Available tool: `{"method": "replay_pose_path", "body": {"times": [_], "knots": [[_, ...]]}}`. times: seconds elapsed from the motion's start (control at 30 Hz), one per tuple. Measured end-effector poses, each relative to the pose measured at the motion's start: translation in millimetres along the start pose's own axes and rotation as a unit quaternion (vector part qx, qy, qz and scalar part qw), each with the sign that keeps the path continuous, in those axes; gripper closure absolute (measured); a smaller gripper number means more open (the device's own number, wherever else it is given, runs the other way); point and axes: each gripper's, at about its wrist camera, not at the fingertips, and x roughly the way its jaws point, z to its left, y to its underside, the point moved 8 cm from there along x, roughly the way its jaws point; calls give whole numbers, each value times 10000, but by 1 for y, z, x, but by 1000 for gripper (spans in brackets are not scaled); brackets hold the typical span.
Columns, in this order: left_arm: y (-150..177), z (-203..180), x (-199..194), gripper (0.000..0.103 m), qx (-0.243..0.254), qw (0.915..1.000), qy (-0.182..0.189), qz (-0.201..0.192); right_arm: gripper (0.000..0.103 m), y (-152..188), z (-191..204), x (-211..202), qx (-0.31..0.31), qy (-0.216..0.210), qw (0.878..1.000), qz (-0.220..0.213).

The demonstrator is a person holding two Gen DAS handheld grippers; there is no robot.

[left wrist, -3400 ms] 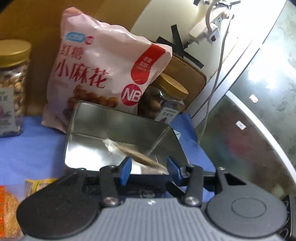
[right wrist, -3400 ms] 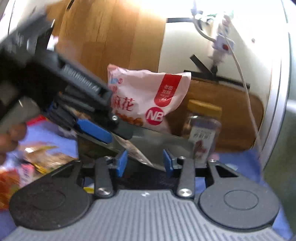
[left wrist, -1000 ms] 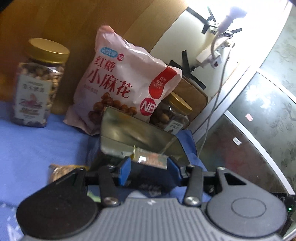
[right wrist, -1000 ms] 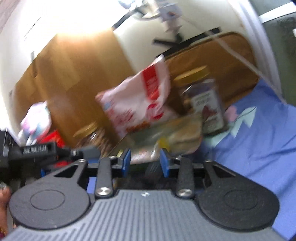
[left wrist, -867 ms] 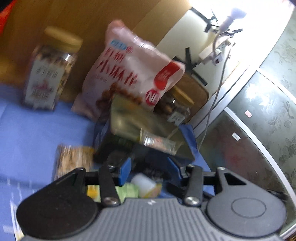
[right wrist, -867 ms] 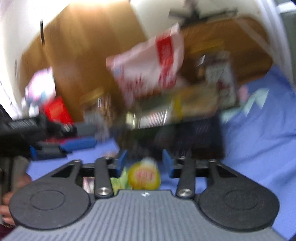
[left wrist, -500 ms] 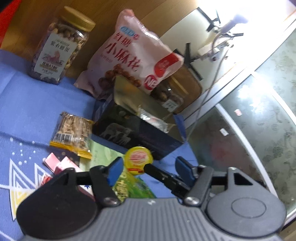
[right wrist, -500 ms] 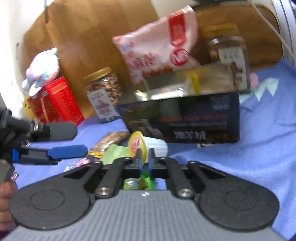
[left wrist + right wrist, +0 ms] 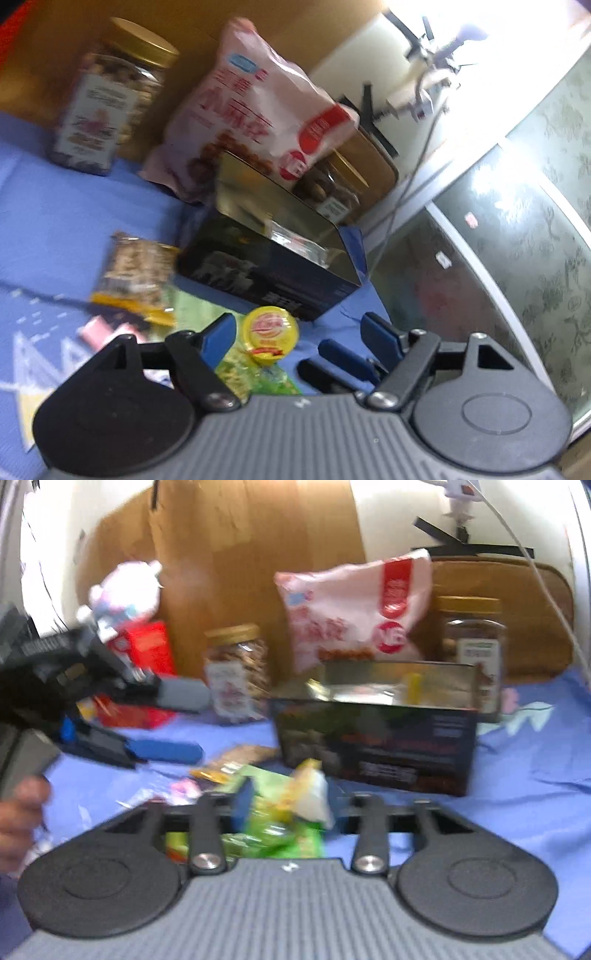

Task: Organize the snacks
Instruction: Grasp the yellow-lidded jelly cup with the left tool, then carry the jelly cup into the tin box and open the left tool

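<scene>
A dark open tin box [image 9: 266, 266] stands on the blue cloth with a few wrapped snacks inside; it also shows in the right wrist view [image 9: 376, 742]. A small jelly cup with a yellow lid [image 9: 271, 328] lies in front of it on a green packet [image 9: 255, 376]. My left gripper [image 9: 299, 328] is open, with the cup between its fingers, nearer the left one. My right gripper [image 9: 291, 805] is open around the cup [image 9: 306, 794], above the green packet [image 9: 273, 834]. A peanut bar packet [image 9: 135, 269] lies left of the box.
A pink snack bag [image 9: 255, 114] and two gold-lidded nut jars [image 9: 107, 110] [image 9: 472, 642] stand behind the box against a wooden board. A red box [image 9: 147, 653] and a plush toy [image 9: 125, 590] are at far left. Pink wrappers [image 9: 107, 328] lie on the cloth. A glass door is to the right.
The right gripper has opened: half a second ago its fingers were shut on the jelly cup, now they stand apart around it. The left gripper stays open, little moved.
</scene>
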Motion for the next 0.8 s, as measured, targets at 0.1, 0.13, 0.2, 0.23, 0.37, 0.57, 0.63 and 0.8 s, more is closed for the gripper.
{"method": "replay_pose_path", "body": {"times": [0.1,0.13,0.2,0.23,0.37,0.57,0.63,0.8], "knots": [[0,-6,28,17,190,9995,-95,226,47,6,-12,17,-262,10,9990,369],[1,-5,38,16,211,9992,-158,291,47,9,-16,22,-256,-48,9985,488],[2,-1,56,16,236,9984,-268,440,45,12,-20,32,-214,-227,9973,665],[3,2,65,16,221,9978,-328,526,43,12,-22,36,-168,-325,9970,684],[9,3,82,20,345,9967,-440,588,45,13,-29,48,343,-648,9943,772],[6,-1,70,23,207,9979,-355,497,61,5,-20,31,183,-429,9983,348],[3,-10,65,23,235,9983,-227,474,62,-6,-15,21,71,-342,9994,30],[-21,-38,57,23,498,9985,-22,208,66,-50,-9,9,-271,-75,9972,-699]]}}
